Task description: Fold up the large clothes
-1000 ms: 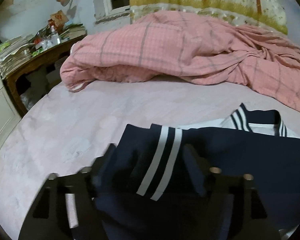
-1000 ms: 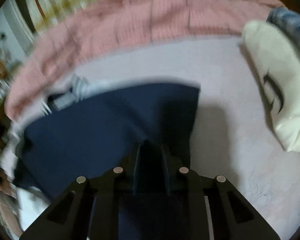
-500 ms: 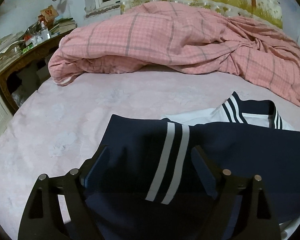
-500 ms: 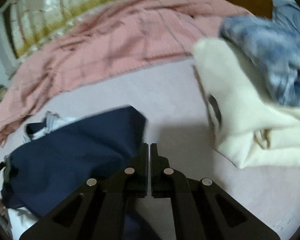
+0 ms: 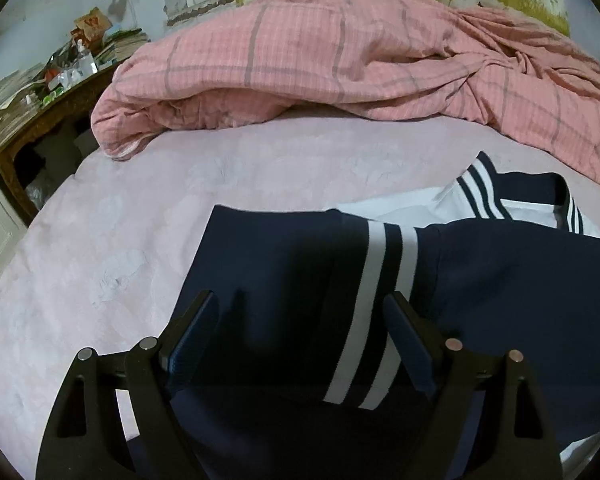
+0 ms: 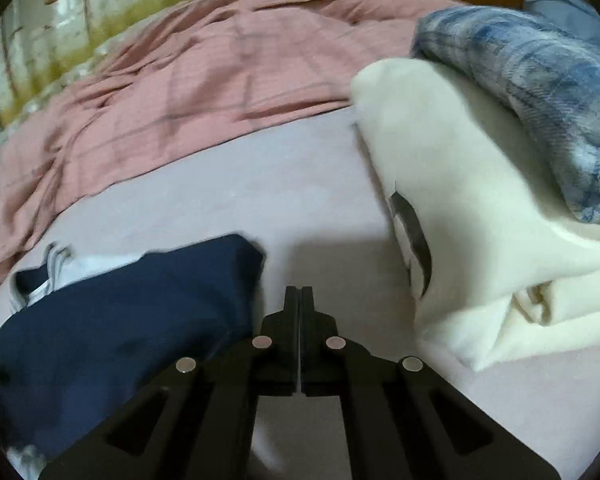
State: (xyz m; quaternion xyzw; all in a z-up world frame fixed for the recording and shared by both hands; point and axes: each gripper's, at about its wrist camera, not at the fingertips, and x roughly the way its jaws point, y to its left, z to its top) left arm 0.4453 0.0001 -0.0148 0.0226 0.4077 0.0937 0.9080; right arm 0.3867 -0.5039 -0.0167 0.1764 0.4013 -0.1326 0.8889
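Observation:
A navy garment (image 5: 280,272) with two white stripes (image 5: 380,280) lies folded on the pink bed sheet (image 5: 120,220). Its white striped collar (image 5: 480,196) shows at the far right edge. My left gripper (image 5: 300,316) is open just above the navy cloth, one finger on each side of the striped band, and the pads press nothing. In the right wrist view the same navy garment (image 6: 120,312) lies at the left. My right gripper (image 6: 299,292) is shut and holds nothing, over bare sheet (image 6: 320,200) just right of the garment's corner.
A crumpled pink checked quilt (image 5: 320,52) fills the far side of the bed. A folded cream garment (image 6: 460,200) and a blue plaid one (image 6: 540,80) are piled at the right. A cluttered wooden desk (image 5: 40,108) stands beyond the bed's left edge.
The right gripper's jaws went from slightly apart over the navy cloth to shut, and it moved right, off the garment. The left gripper sank a little closer to the cloth and stayed open.

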